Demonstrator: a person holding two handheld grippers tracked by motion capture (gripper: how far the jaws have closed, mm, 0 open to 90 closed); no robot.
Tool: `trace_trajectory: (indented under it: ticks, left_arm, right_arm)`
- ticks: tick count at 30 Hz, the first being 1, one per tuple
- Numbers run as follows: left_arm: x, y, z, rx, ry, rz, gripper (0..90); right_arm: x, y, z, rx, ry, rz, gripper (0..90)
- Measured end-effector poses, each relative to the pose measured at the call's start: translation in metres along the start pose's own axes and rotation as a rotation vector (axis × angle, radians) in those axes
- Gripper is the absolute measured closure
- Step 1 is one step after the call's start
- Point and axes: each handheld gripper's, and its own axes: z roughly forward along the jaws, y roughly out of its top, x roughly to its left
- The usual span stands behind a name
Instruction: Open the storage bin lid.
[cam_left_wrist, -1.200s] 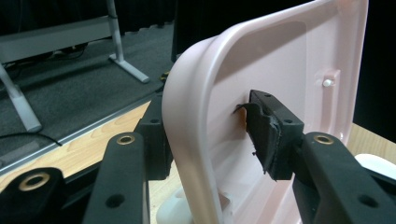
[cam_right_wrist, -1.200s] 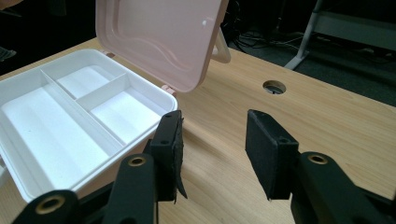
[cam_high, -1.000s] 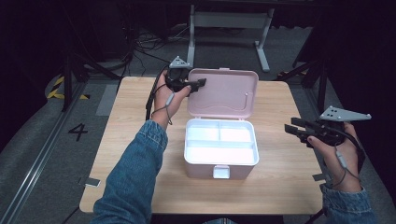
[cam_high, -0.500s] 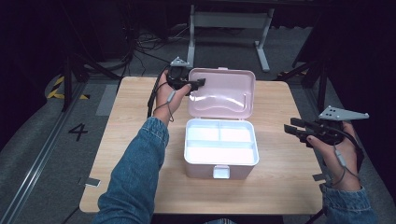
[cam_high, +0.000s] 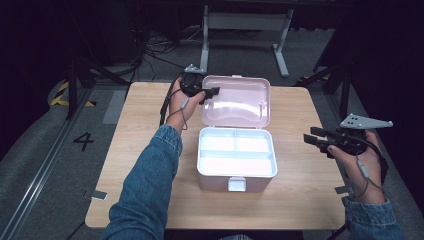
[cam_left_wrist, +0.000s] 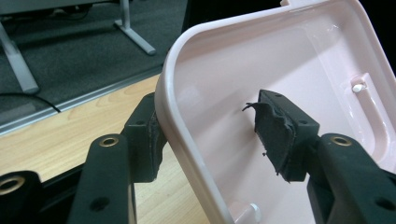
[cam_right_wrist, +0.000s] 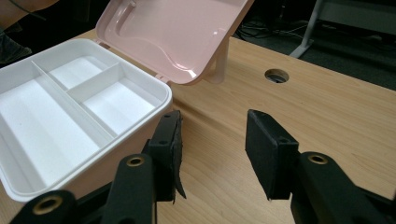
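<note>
A pink storage box (cam_high: 220, 181) stands open in the middle of the wooden table (cam_high: 135, 135), its white inner tray (cam_right_wrist: 70, 100) split into three empty compartments. The pink lid (cam_high: 240, 102) stands raised at the back. My left gripper (cam_high: 212, 92) is open at the lid's left edge. In the left gripper view it (cam_left_wrist: 212, 130) straddles the lid rim (cam_left_wrist: 187, 140), one pad against the outside and the other clear of the inside. My right gripper (cam_high: 312, 141) hovers open and empty to the right of the box, seen near the box's corner (cam_right_wrist: 215, 149).
A white latch (cam_high: 236, 184) sits on the box's front wall. There is a round cable hole (cam_right_wrist: 276, 75) in the tabletop behind the right gripper. A metal desk frame (cam_high: 245, 22) stands on the floor beyond the table. Bare wood lies on both sides of the box.
The right gripper has drifted slightly left toward the box. The left gripper and lid stay about where they were.
</note>
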Motion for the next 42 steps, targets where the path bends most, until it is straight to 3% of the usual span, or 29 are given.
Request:
trace_trajectory:
  ticks: [13,21,26,42]
  left_arm:
    - [0.007,-0.006,0.011,0.067,0.021,0.001,42.8]
    - [0.011,-0.010,0.017,0.102,0.029,-0.013,41.9]
    - [0.012,-0.012,0.021,0.121,0.029,-0.046,41.5]
    - [0.014,-0.018,0.028,0.173,0.040,-0.070,39.2]
  right_arm:
    - [0.000,-0.002,0.004,0.013,0.002,-0.001,56.0]
    - [0.000,-0.002,0.005,0.019,0.004,0.003,55.7]
    - [0.000,-0.002,0.006,0.015,0.028,0.009,55.3]
    - [0.001,-0.002,0.006,0.010,0.049,0.015,54.9]
